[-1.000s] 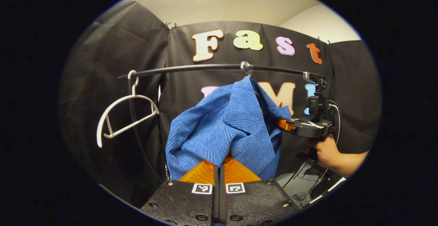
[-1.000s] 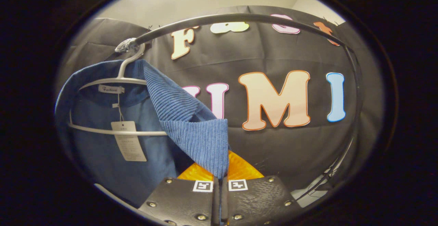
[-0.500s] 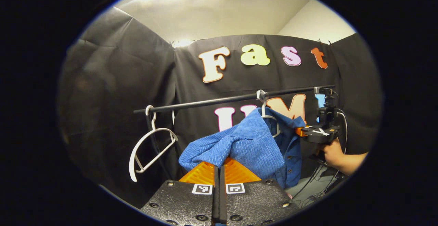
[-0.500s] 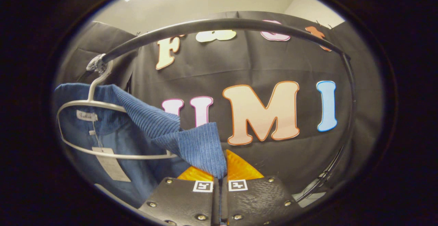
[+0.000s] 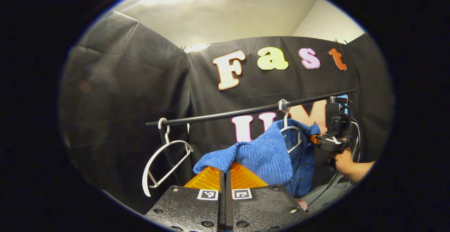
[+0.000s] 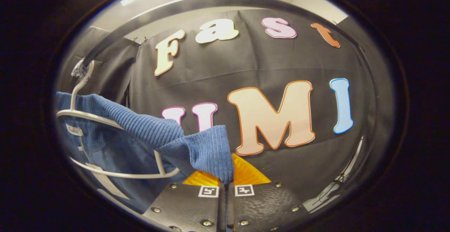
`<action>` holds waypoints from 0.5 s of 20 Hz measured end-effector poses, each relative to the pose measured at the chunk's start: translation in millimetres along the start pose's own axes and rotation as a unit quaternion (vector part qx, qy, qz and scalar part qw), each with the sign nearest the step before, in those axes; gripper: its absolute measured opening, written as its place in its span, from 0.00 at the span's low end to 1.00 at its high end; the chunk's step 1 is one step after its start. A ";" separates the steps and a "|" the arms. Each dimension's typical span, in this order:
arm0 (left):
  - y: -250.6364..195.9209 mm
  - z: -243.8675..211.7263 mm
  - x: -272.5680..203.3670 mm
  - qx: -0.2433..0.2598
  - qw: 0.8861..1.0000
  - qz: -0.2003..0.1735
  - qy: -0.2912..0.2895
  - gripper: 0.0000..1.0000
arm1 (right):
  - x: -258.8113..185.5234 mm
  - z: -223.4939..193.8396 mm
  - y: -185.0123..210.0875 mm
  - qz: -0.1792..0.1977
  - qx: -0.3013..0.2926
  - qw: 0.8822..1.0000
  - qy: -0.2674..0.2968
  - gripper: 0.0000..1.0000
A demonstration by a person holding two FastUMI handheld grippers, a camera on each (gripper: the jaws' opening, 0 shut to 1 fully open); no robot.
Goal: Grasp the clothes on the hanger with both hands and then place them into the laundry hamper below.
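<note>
L gripper [image 5: 225, 174] at bottom centre of left gripper view, fingers closed on a fold of the blue corduroy shirt [image 5: 267, 154]; cloth bunches over the fingertips and stretches up-right to the white hanger [image 5: 291, 133] it hangs on. That hanger hooks on the black rail [image 5: 225, 114], which runs across mid-frame rising to the right. Empty white hanger [image 5: 165, 163] hooked at the rail's left end, lower left of frame, tilted, well apart from the shirt. R gripper [image 5: 332, 141] at right-mid edge of the same view, just beside the shirt's right side, a hand [image 5: 342, 160] holding it from below; cables behind it at lower right

Right gripper view: R gripper [image 6: 225, 177] bottom centre, fingers pinched shut on the shirt's [image 6: 197, 147] edge, fabric draped over the tips. Shirt runs left to its hanger [image 6: 116, 170] at left of frame; hanger bar sits in front of the shirt's inside, white tags there, unreadable. Rail [image 6: 197, 3] arcs across top of frame, hanger hook on it at upper left. Black cloth wall behind everything

Shirt on the hanger, not off yet
</note>
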State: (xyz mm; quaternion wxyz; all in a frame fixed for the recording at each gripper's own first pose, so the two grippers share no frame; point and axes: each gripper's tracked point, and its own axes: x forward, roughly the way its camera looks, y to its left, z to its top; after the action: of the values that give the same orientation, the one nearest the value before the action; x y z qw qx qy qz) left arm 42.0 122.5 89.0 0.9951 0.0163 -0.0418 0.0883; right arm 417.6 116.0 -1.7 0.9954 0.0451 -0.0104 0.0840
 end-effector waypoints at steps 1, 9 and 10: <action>2.7 0.0 0.3 -0.001 1.000 0.002 0.004 0.00 | 7.1 0.9 2.9 0.004 0.007 1.000 -0.004 0.02; 27.8 -24.8 21.1 0.001 0.999 0.031 0.034 0.00 | 37.4 7.9 3.9 -0.005 0.008 0.999 -0.036 0.02; 28.2 -35.4 23.7 -0.004 0.999 0.031 0.045 0.00 | 35.6 7.3 2.8 -0.007 0.006 0.999 -0.038 0.02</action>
State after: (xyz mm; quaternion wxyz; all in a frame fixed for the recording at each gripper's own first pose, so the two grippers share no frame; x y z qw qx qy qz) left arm 63.0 155.8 56.4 0.9928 0.0066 0.0018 0.1199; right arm 452.1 124.0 6.8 0.9946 0.0547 -0.0471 0.0752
